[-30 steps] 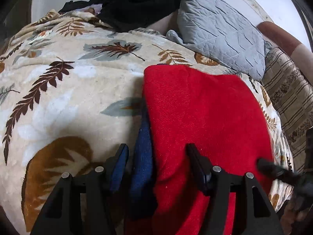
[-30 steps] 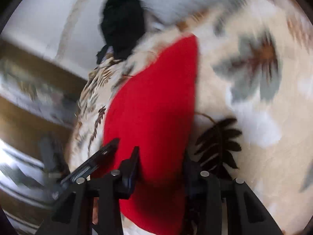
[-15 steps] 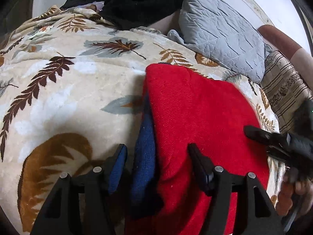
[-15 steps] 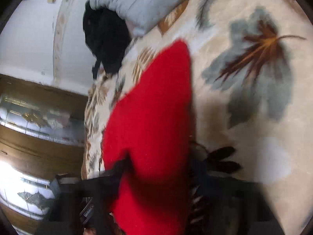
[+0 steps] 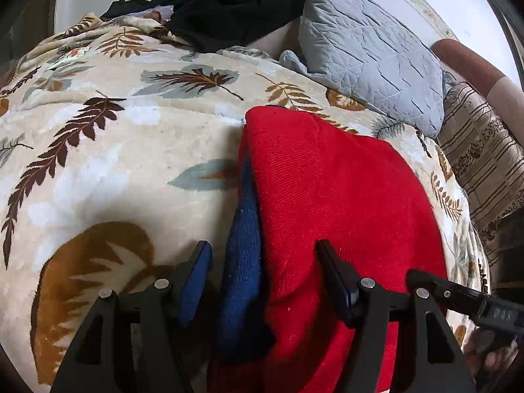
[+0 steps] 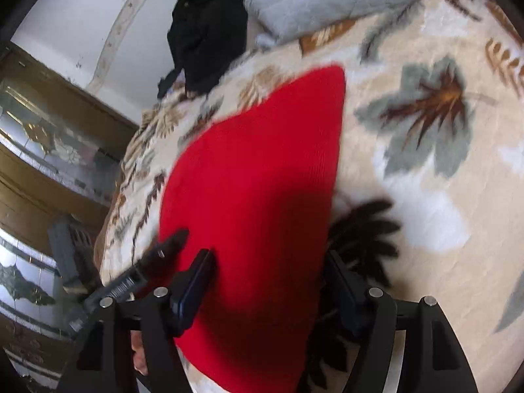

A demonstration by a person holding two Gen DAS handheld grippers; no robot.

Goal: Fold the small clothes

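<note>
A red knit garment (image 5: 327, 196) lies folded on the leaf-print blanket (image 5: 114, 163), with a blue layer (image 5: 244, 245) showing along its left edge. My left gripper (image 5: 265, 278) is open and straddles that near left edge; the left pad stands clear of the blue cloth. In the right wrist view the red garment (image 6: 262, 180) runs between the fingers of my right gripper (image 6: 268, 281). Its jaws are opening, and they straddle the cloth's near right edge without pinching it. The right gripper (image 5: 458, 294) also shows at the lower right of the left wrist view.
A grey quilted pillow (image 5: 366, 65) and a heap of black clothes (image 5: 229, 6) lie at the far end of the bed. Striped bedding (image 5: 481, 150) hangs off the right side. A wooden cabinet with glass panels (image 6: 49, 131) stands beyond the bed's edge.
The right gripper swung in from the right, came down to the garment's near right edge, and its jaws spread wider. The left gripper stayed put.
</note>
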